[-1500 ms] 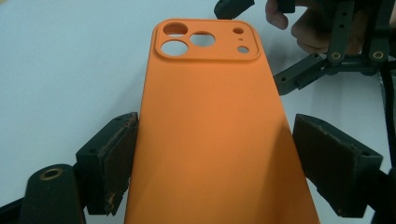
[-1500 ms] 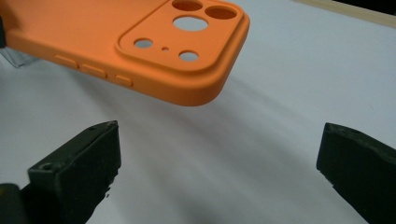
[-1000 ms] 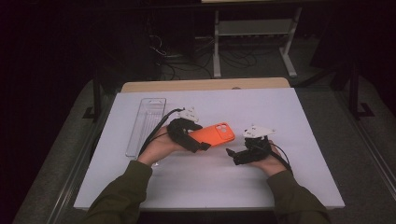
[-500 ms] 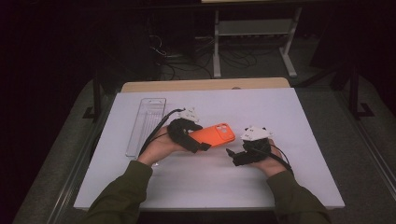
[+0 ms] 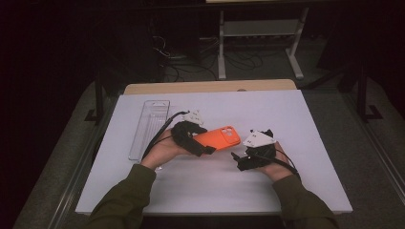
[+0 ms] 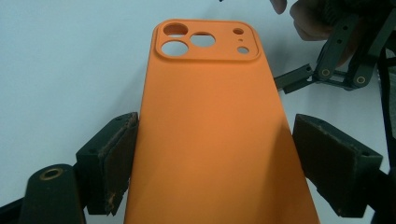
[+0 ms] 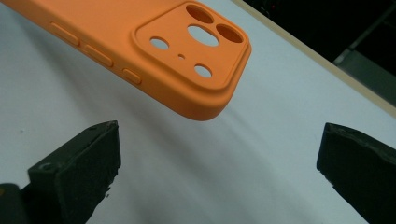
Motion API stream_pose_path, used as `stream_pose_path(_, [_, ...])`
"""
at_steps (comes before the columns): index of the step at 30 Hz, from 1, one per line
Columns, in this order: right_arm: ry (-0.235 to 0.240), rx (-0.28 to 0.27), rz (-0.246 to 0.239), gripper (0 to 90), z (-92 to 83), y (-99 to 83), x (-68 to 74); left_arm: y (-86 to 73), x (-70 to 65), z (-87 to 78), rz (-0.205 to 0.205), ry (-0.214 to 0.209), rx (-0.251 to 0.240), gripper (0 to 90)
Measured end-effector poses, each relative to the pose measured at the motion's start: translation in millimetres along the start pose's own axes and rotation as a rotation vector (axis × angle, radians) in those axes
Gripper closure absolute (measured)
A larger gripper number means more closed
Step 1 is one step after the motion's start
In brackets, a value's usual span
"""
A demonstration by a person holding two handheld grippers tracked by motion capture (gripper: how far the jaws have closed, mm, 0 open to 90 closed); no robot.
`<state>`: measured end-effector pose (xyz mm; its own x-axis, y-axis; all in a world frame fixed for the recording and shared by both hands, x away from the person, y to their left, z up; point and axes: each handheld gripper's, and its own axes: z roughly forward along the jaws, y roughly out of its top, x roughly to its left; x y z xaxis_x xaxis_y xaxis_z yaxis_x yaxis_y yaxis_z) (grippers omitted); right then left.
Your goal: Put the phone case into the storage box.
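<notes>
white table [image 5: 305,119] below; left gripper [image 5: 206,149] clamps orange phone case [image 5: 220,138]; right gripper [image 5: 237,160] gapes empty beside it

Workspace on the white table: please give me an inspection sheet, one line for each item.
Surface: white table, wooden strip along its far edge.
Job's things: orange phone case, back side up with the camera cutouts at its far end, held above the table.
Clutter: clear plastic tray at the left, lying flat.
Grippers: left tool shut on the orange phone case; right tool open, nothing between its pads, just short of the case's camera end.
Cables: black cable trails from the left tool over the tray; loose wires on the floor beyond.
Surroundings: dark room, white metal stand behind the table.
</notes>
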<state>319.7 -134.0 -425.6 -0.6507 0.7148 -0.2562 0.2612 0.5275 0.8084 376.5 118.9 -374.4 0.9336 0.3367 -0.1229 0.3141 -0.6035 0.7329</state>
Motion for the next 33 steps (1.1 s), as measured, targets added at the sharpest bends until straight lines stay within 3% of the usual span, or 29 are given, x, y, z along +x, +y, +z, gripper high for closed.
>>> stream_pose_path(2, [-0.016, 0.000, -0.035, 0.0, 0.0, 0.7, 1.4, 0.1, 0.0, 0.0, 0.003, 0.000, 0.000, 16.6])
stream_pose_path(12, [-0.049, -0.003, -0.109, 0.0, 0.2, 2.1, 6.6, 0.3, 0.8, -0.3, 0.014, 0.002, 0.004, 16.6])
stream_pose_path(14, [-0.066, -0.003, -0.145, 0.0, 0.3, 2.5, 8.4, 0.3, 1.3, -0.2, 0.020, 0.002, 0.002, 16.6])
stream_pose_path(33, [-0.137, 0.002, -0.294, 0.0, -1.3, 5.1, 16.3, -0.5, 1.3, -0.7, 0.006, 0.000, -0.001, 16.6])
